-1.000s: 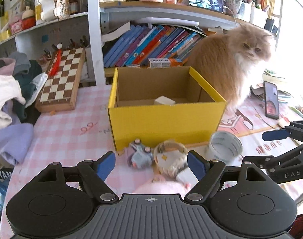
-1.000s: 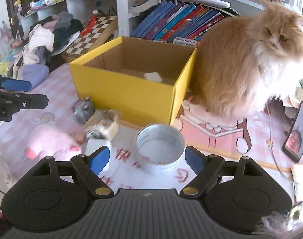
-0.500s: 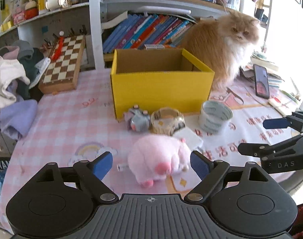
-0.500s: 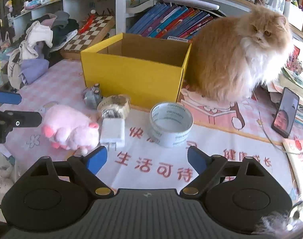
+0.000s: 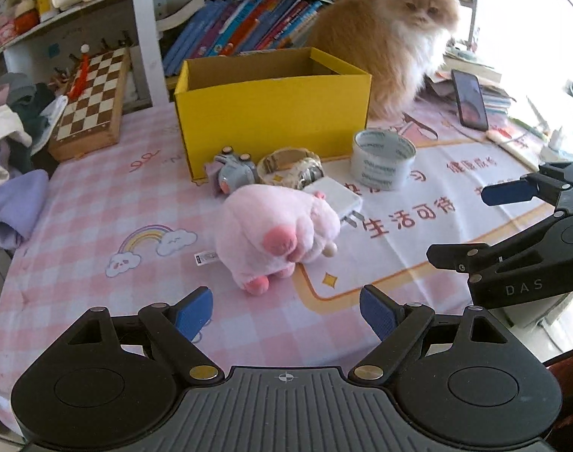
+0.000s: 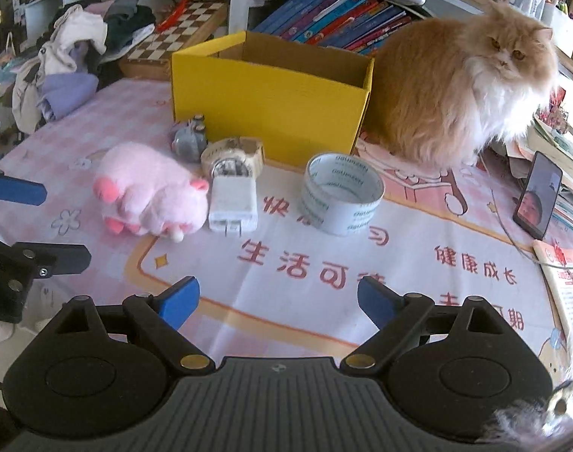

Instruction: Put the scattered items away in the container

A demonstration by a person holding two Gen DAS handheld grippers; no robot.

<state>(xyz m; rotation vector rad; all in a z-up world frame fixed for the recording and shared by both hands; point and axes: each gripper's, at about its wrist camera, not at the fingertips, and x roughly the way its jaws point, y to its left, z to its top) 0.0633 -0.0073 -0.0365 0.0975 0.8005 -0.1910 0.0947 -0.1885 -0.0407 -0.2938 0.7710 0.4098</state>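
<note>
A yellow cardboard box [image 5: 273, 113] [image 6: 267, 101] stands open on the table. In front of it lie a pink plush pig [image 5: 275, 233] [image 6: 150, 190], a white charger [image 6: 233, 199] [image 5: 333, 196], a grey toy [image 5: 233, 173] [image 6: 188, 137], a beige tape roll [image 5: 290, 167] [image 6: 233, 154] and a clear tape roll [image 5: 382, 158] [image 6: 341, 197]. My left gripper [image 5: 286, 310] is open and empty, just short of the pig. My right gripper [image 6: 279, 301] is open and empty, short of the clear tape roll; it also shows at the right of the left wrist view [image 5: 512, 222].
An orange cat [image 5: 392, 37] [image 6: 460, 90] sits right of the box. A phone [image 5: 469, 100] [image 6: 537, 196] leans at the right. A chessboard [image 5: 92, 98], clothes [image 6: 75, 56] and a bookshelf [image 5: 241, 34] stand behind and to the left.
Both grippers have pulled back from the box towards the table's front edge. The pig and charger have come fully into view. The cat has turned its head towards me.
</note>
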